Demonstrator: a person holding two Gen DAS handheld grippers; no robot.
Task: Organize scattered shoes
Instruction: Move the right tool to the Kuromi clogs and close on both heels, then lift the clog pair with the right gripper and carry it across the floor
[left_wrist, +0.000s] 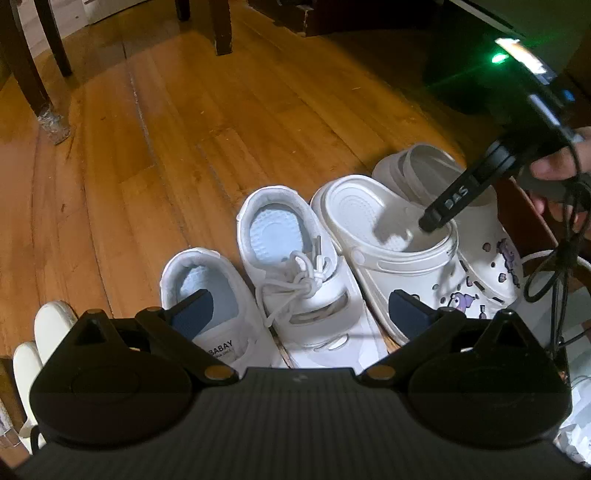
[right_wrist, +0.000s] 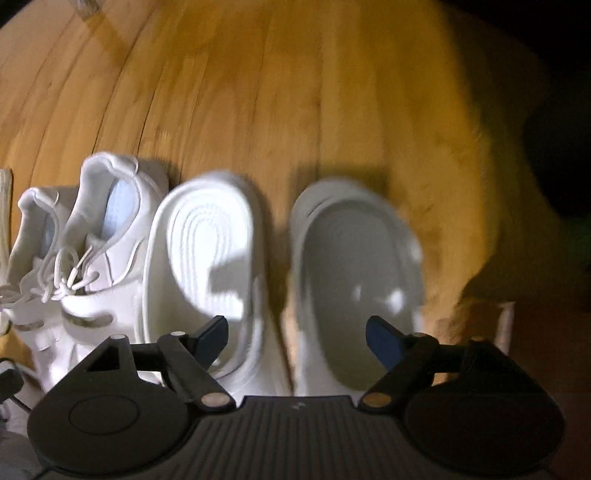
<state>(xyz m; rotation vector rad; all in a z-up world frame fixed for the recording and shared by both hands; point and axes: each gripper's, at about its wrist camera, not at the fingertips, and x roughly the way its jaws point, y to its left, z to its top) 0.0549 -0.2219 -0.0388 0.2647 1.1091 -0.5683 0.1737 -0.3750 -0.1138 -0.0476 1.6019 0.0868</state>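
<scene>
Sneakers (left_wrist: 295, 273) x2, clogs (left_wrist: 391, 236) x2

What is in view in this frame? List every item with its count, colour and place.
sneakers: two, white with laces, side by side on the floor, left of the clogs
clogs: two, white, one with cartoon charms, right of the sneakers
wooden floor: one, amber, under everything
furniture legs: several, dark, at the far edge
left gripper: black, open, over the sneakers
right gripper: black, open, above the clogs
hand: one, holding the right gripper
</scene>
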